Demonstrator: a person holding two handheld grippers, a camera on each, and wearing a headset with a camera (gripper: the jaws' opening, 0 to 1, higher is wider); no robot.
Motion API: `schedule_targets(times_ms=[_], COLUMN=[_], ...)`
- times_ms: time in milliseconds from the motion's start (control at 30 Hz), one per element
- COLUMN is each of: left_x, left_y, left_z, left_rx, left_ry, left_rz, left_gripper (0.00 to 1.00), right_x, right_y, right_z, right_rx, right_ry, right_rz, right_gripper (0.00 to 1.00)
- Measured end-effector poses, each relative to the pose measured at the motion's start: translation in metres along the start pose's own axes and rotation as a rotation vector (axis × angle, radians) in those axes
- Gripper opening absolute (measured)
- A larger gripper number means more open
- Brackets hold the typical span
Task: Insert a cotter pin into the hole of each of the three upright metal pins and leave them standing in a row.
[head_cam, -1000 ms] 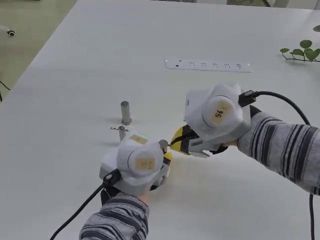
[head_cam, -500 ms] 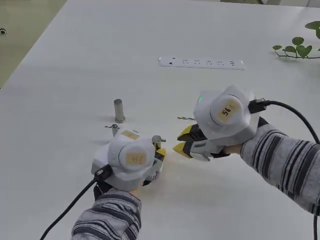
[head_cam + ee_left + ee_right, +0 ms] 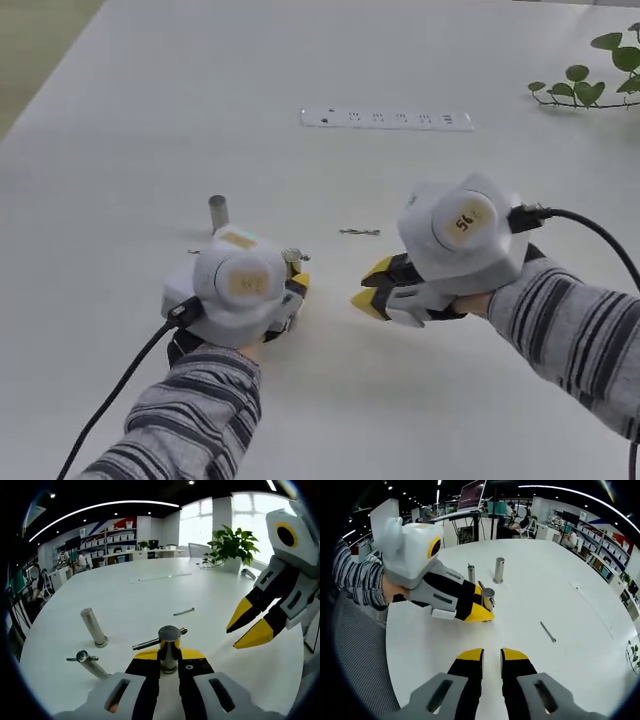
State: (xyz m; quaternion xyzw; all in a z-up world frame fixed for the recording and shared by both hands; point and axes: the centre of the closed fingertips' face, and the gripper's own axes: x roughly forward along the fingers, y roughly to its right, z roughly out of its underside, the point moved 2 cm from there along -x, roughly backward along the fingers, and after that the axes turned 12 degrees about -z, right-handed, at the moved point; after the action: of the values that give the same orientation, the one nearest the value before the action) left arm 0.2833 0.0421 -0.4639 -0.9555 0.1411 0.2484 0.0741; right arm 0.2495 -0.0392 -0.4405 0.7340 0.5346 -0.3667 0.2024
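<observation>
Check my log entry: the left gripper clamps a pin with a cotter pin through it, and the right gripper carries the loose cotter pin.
One error: the right gripper carries nothing; the right gripper view shows its jaws open and empty. The loose cotter pin lies on the table. The rest holds.

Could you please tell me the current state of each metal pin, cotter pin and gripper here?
left gripper: shut on held metal pin
held metal pin: upright, cotter pin through its hole
near metal pin: standing, second cotter pin inserted
far metal pin: standing, no cotter pin
loose cotter pin: lying flat, unused
right gripper: open, empty
</observation>
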Motion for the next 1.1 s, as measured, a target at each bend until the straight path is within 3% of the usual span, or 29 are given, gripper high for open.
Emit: schedule_targets(times_ms=[833,1100], left_x=[0.0038,0.0039], left_y=[-0.0005,-0.0018], left_z=[-0.0010,0.0028], left_rx=[0.005,-0.016], left_ry=[-0.004,-0.037], left_rz=[-0.026,-0.028], left_gripper=[0.10,0.15], right_x=[0.0057,0.0047], right_y=[-0.0009,-0.0007], right_z=[0.0018,0.0026], right_rx=[0.023,0.021], right_ry=[0.003,0.002], right_rz=[-0.011,-0.009], right_gripper=[0.09,0.11])
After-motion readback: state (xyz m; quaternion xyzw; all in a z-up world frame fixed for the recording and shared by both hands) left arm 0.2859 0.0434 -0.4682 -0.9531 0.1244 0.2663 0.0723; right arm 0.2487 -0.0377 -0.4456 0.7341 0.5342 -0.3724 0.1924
